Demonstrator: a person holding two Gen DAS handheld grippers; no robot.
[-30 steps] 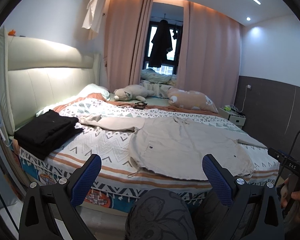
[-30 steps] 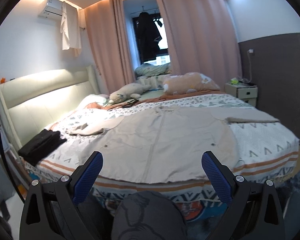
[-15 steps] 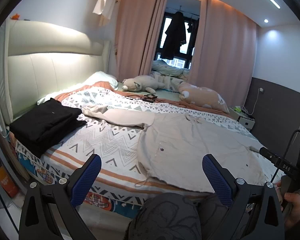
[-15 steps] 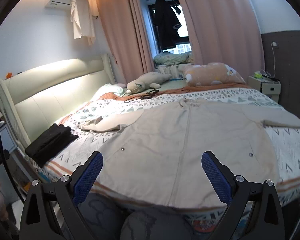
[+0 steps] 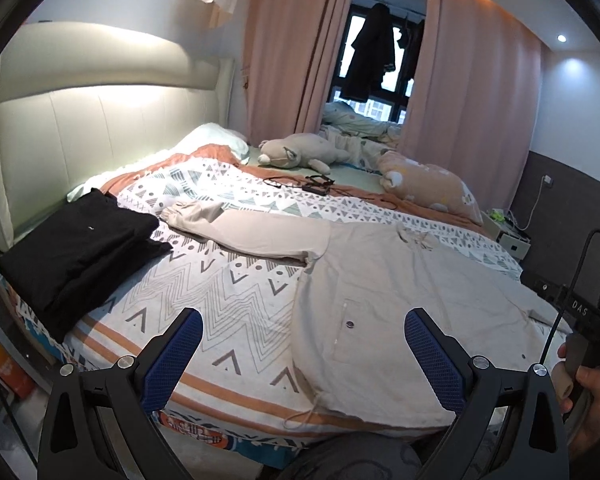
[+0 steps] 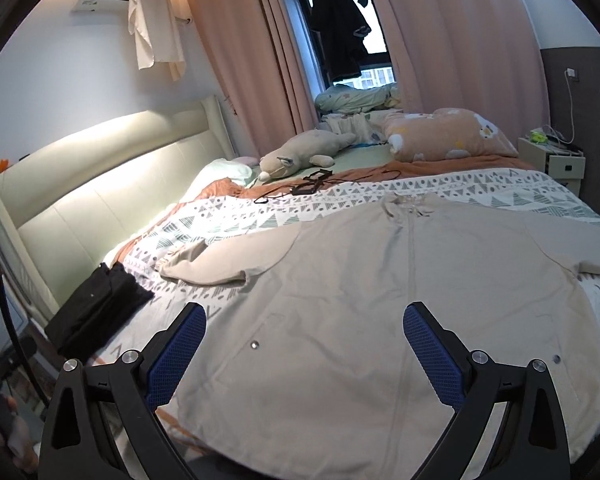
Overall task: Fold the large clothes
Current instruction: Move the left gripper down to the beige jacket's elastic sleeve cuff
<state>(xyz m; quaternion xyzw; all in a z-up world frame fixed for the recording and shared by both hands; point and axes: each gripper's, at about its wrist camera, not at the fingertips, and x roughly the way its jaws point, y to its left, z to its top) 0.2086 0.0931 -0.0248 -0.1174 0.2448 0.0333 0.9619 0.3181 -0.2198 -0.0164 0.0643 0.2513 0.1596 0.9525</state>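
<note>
A large beige jacket (image 6: pixel 380 300) lies spread flat, front up, on the patterned bed (image 5: pixel 220 292); it also shows in the left wrist view (image 5: pixel 400 300). Its left sleeve (image 5: pixel 244 232) stretches toward the headboard. My left gripper (image 5: pixel 304 344) is open and empty above the jacket's lower left hem near the bed's front edge. My right gripper (image 6: pixel 304 344) is open and empty over the jacket's lower front. Neither gripper touches the cloth.
A folded black garment (image 5: pixel 76 252) sits on the bed's left corner. Plush toys (image 5: pixel 300 152), a peach pillow (image 6: pixel 444 136) and a cable with glasses (image 5: pixel 316 184) lie at the far side. A nightstand (image 6: pixel 552 160) stands at the right. A padded headboard (image 5: pixel 80 120) stands at the left.
Both grippers have moved forward and closer to the bed, so the jacket fills more of each view. Both stay open.
</note>
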